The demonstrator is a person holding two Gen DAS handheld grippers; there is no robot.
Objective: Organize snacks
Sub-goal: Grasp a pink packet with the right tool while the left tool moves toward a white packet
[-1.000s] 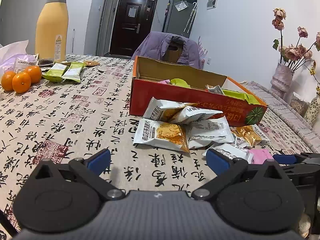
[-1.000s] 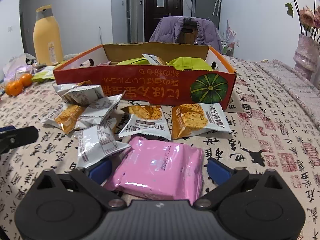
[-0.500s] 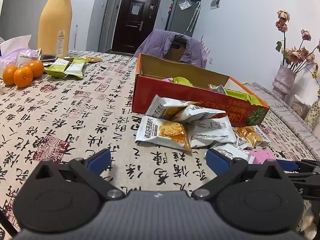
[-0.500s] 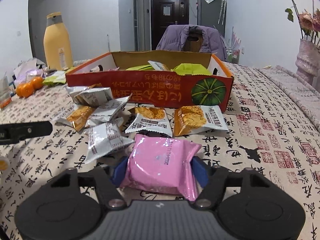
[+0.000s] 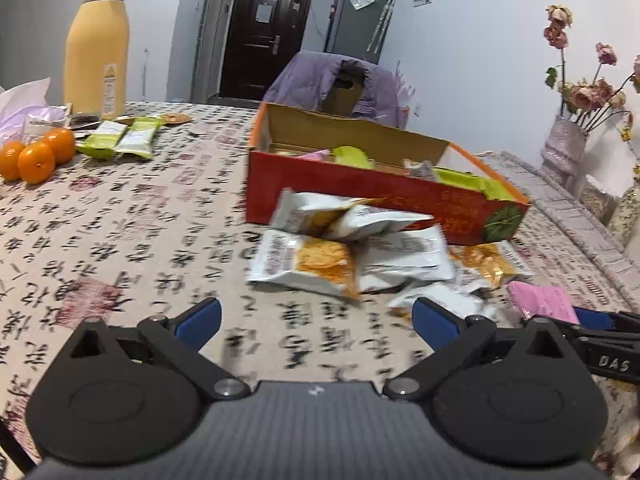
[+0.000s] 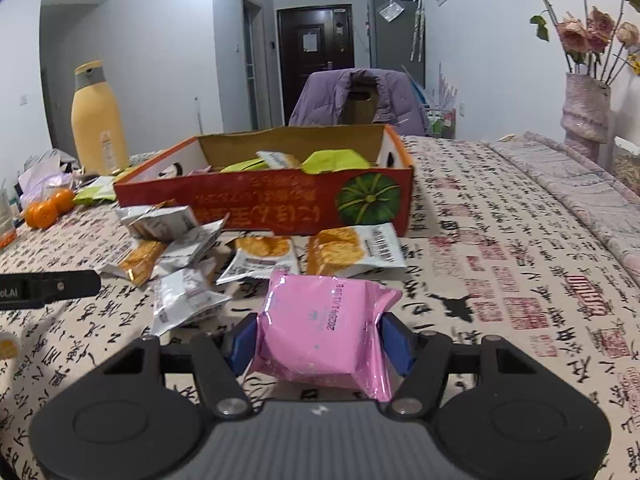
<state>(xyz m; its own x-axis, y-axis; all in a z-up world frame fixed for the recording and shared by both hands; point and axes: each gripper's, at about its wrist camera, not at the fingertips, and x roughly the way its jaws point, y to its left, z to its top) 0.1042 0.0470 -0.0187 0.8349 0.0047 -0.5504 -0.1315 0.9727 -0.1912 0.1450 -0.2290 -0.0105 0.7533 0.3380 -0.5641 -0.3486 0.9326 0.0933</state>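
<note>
My right gripper (image 6: 320,342) is shut on a pink snack packet (image 6: 324,332) and holds it lifted above the table. The packet also shows in the left wrist view (image 5: 540,300). My left gripper (image 5: 316,320) is open and empty, low over the tablecloth, short of a pile of white-and-orange snack packets (image 5: 316,264). The same pile shows in the right wrist view (image 6: 260,254). Behind it stands an open red cardboard box (image 6: 280,204), also in the left wrist view (image 5: 360,196), with green and white packets inside.
A yellow bottle (image 5: 98,44), oranges (image 5: 36,154) and two green packets (image 5: 124,138) sit at the far left. A vase of flowers (image 6: 586,108) stands at the right. A chair with a purple jacket (image 6: 360,100) is behind the box.
My right gripper has closed on the pink packet and raised it off the table. My left gripper has shifted a little closer to the snack pile, still open.
</note>
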